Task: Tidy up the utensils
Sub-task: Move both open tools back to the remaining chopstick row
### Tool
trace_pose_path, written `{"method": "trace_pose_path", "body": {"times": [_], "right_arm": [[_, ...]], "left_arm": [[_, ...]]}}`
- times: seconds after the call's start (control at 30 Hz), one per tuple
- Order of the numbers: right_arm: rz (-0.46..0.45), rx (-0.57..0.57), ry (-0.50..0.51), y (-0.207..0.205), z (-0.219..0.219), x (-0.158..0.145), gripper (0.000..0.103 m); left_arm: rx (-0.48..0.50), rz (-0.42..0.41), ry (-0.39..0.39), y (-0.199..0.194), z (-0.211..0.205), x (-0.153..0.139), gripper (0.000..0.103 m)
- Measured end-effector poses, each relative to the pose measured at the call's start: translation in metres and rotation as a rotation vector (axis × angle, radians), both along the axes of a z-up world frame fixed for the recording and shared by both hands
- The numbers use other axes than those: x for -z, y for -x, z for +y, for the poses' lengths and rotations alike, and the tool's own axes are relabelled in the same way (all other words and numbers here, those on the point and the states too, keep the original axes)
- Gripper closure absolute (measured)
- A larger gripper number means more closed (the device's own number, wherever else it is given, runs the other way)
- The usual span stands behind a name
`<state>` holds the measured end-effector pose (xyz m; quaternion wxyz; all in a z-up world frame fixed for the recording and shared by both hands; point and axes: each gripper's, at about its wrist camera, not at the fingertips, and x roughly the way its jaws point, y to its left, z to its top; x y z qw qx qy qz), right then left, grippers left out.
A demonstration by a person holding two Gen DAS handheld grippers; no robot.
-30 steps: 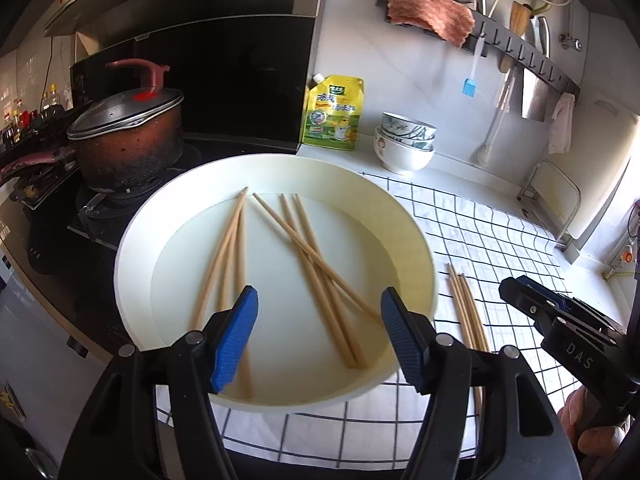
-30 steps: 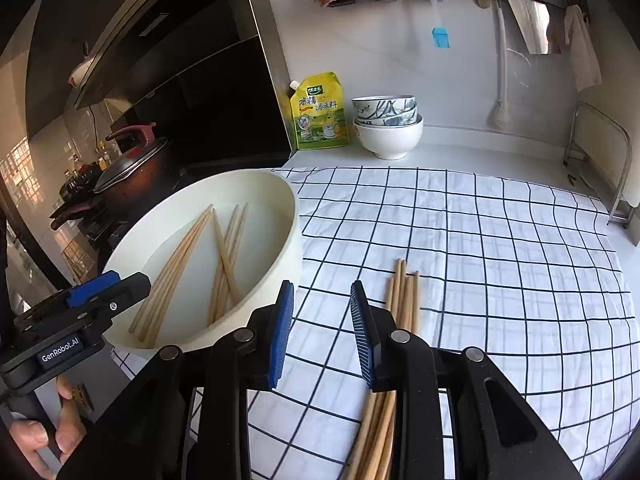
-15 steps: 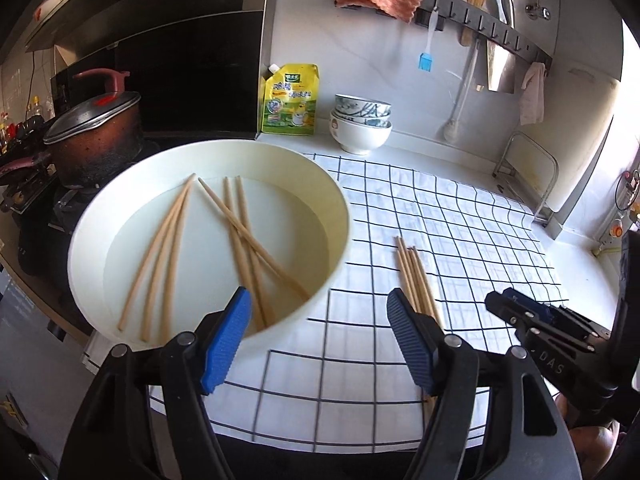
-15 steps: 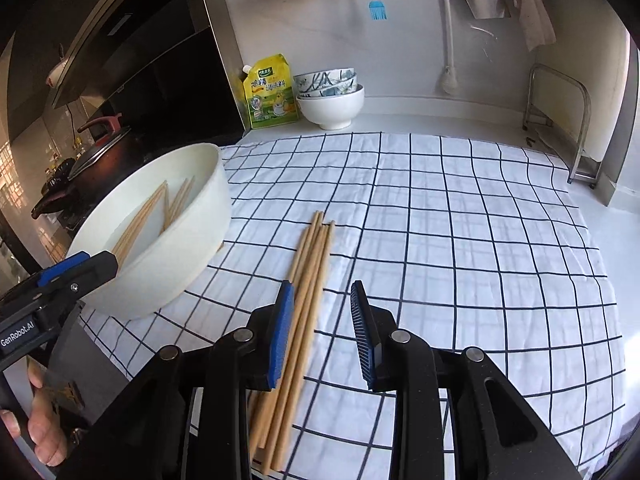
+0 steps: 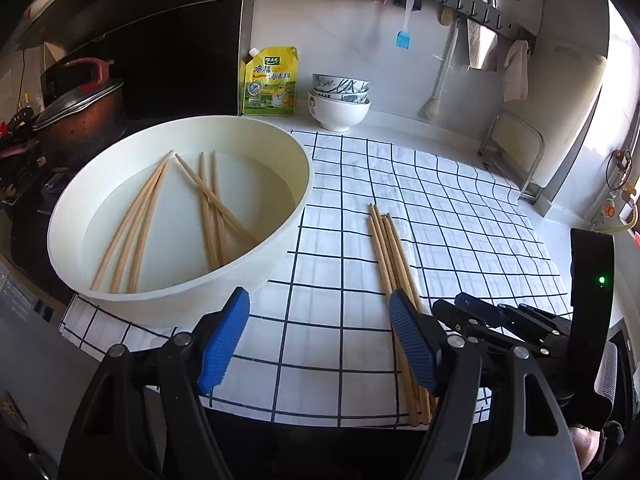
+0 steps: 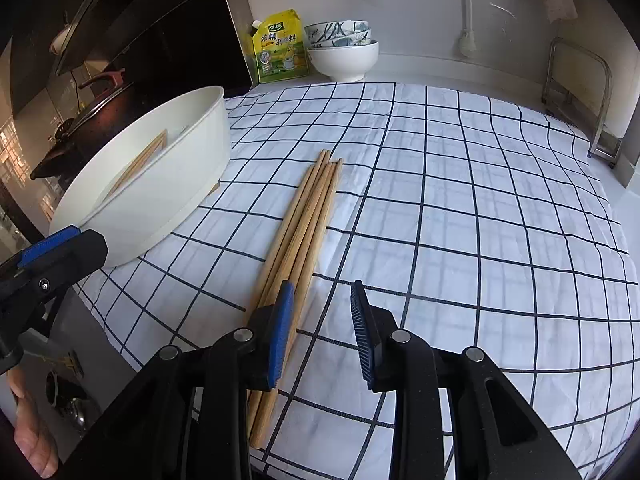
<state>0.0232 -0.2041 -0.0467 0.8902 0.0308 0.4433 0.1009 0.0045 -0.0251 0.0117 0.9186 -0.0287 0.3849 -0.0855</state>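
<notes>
Two stacked bowls point(image 5: 340, 98) and pouch point(image 5: 270, 82) behind basin point(image 5: 280, 216).

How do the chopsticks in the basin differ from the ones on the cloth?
The chopsticks in the basin lie scattered and crossing inside the cream basin; the chopsticks on the cloth lie bundled, parallel, on the checked cloth. All look like the same plain wood.

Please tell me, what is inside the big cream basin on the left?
Inside the cream basin lie loose wooden chopsticks, about six, some crossing, seemingly in shallow water. The near wall hides their lower ends, so I cannot tell whether anything else lies there.
</notes>
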Motion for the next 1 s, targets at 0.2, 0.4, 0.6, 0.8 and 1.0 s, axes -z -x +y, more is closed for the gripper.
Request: {"method": "trace_pose_path", "body": {"times": [0.2, 0.4, 0.6, 0.8, 1.0], "right_arm": [[0.016, -0.016, 0.033, -0.001, 0.007, 0.007, 0.074], [0.021, -0.02, 0.063, -0.002, 0.01, 0.009, 0.074], [0.021, -0.03, 0.081, -0.001, 0.014, 0.01, 0.074], [0.022, -0.026, 0.1, 0.001, 0.013, 0.011, 0.074], [0.018, -0.014, 0.099, 0.002, 0.006, 0.011, 0.074]], "left_arm": [[-0.015, 0.037, -0.001, 0.002, 0.003, 0.013, 0.032], [-0.02, 0.039, -0.001, 0.003, 0.004, 0.015, 0.027], [-0.019, 0.057, -0.009, 0.001, -0.001, 0.021, 0.027], [-0.016, 0.059, -0.014, 0.001, -0.005, 0.024, 0.026], [-0.012, 0.059, -0.014, -0.001, -0.014, 0.029, 0.026]]}}
